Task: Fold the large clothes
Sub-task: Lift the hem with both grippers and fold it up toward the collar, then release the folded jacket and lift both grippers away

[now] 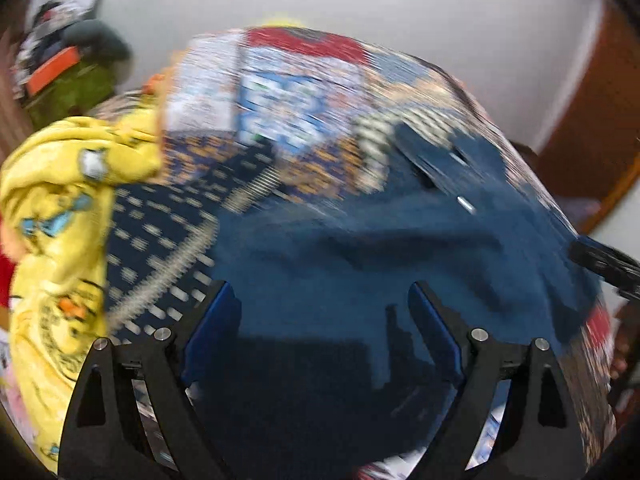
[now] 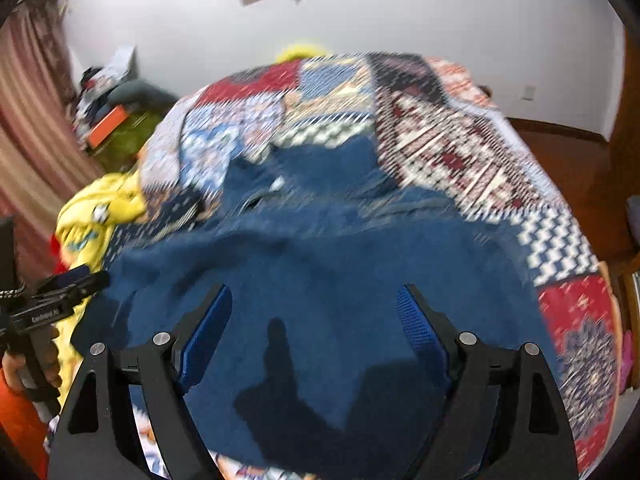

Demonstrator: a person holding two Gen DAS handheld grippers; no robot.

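The left gripper (image 1: 324, 312) is found with its jaws spread wide and nothing between them; the blue pads (image 1: 216, 320) hang above the near part of a dark blue garment (image 1: 360, 248); contact with the cloth cannot be confirmed, the picture being smeared. The right gripper (image 2: 314, 312) is likewise found with jaws apart and empty, poised over the same dark blue garment (image 2: 320, 264); shadows of both tools are cast on the cloth below them. In the right wrist view the left gripper (image 2: 76, 278) is seen at the left edge, near the garment's left border.

The garment is spread over a patchwork quilt (image 2: 460, 152) on a bed; it is rumpled, with shallow ridges across its middle; what appear to be openings and a small pale tag lie toward its far end, though blur prevents certainty. A yellow printed garment (image 1: 60, 208) is heaped just beside it on the left.

Handling is judged as follows: the fabric looks thick, soft and napped, hence limp, moderately heavy for its spread, and not slippery; sagging between two held points is to be expected. Hold is best taken on the near edge or corners, one in each gripper, well apart, with a pinch through a single layer only; the quilt beneath could be caught by a deep bite.
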